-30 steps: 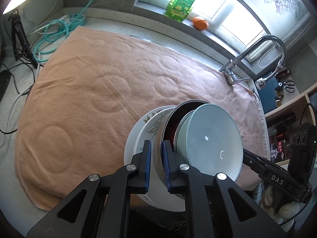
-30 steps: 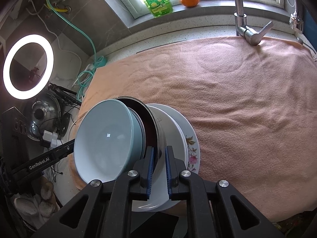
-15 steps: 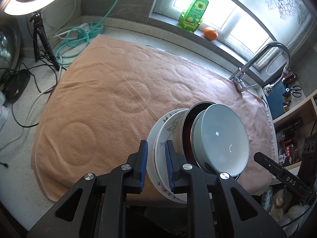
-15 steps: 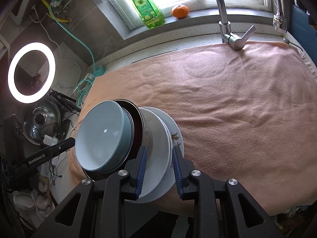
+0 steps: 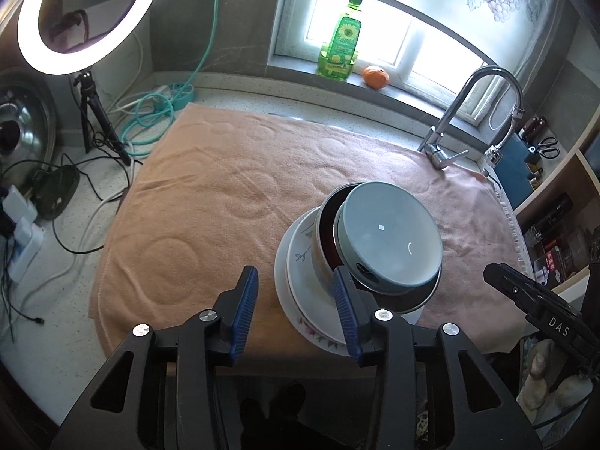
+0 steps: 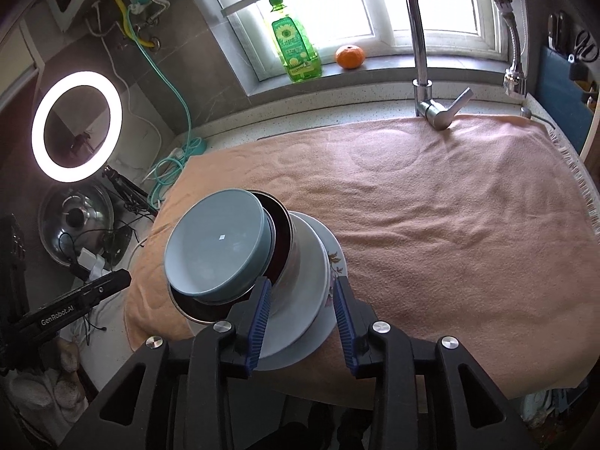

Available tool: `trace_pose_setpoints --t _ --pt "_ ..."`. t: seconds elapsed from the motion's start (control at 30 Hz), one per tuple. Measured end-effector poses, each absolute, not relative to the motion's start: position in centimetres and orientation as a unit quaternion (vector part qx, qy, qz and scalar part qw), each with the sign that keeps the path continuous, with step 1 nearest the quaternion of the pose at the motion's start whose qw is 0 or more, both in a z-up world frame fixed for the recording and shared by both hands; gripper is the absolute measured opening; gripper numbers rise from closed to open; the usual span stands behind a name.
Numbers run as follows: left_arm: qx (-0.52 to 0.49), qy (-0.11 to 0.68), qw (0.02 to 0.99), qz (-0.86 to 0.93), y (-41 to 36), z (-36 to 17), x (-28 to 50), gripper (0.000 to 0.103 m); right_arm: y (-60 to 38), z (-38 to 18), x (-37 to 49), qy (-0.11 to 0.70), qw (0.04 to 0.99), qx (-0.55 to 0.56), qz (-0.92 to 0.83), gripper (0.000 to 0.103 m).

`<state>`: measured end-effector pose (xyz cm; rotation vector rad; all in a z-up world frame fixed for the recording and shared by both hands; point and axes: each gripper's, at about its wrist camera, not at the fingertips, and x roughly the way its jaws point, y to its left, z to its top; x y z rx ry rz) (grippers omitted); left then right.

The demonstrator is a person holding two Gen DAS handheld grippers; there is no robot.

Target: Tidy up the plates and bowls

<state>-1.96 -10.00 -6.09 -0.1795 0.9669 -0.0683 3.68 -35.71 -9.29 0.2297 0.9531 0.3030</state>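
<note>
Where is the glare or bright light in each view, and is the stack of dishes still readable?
Left wrist view: the ring light and window blow out; the fisheye bends the edges; the light blue bowl shows only small glints and stays sharp. Right wrist view: the window is overexposed, the corners dark, the floral plate legible.

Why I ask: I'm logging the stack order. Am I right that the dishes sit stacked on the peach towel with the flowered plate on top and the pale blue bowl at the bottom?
No, the order is reversed. The right wrist view shows the pale blue bowl on top and the flowered plate at the bottom. The dishes do sit stacked on the peach towel.
</note>
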Motion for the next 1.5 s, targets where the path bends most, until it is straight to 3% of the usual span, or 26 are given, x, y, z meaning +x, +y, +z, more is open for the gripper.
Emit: trace_pose_setpoints --t 0.13,0.2,0.3,0.4,0.63,0.77,1.5 --pt "-0.069 0.452 0.888 -0.043 -10.1 -5.0 -3.1 0.054 -34.9 -7.9 2.2 0.433 0.886 0.1 0.132 0.046" --pt "-0.06 0.448 0.891 -0.047 -10.1 -4.6 -3.7 0.06 -34.3 -7.5 1.4 0.428 0.89 0.095 0.123 0.055" --pt "-0.046 0.442 0.895 -0.043 -10.0 -4.3 -4.5 0.065 -33.5 -7.0 0.3 0.422 0.893 0.097 0.121 0.06" --pt "-0.041 0.446 0.893 -0.043 -9.8 -4.3 -4.9 0.067 -32.8 -6.7 -0.5 0.416 0.897 0.092 0.115 0.072" --pt "-0.033 0.441 0.896 -0.046 -9.9 -3.8 -5.2 0.067 -32.3 -6.3 -1.3 0.408 0.903 0.09 0.102 0.075" --pt "-0.038 0.435 0.898 -0.048 -9.7 -3.4 -5.2 0.073 -32.4 -6.1 -1.2 0.407 0.903 0.094 0.098 0.076" --pt "-0.035 0.417 0.907 -0.056 -10.9 -2.1 -4.4 0.073 -32.8 -5.0 -0.5 0.393 0.91 0.086 0.096 0.076"
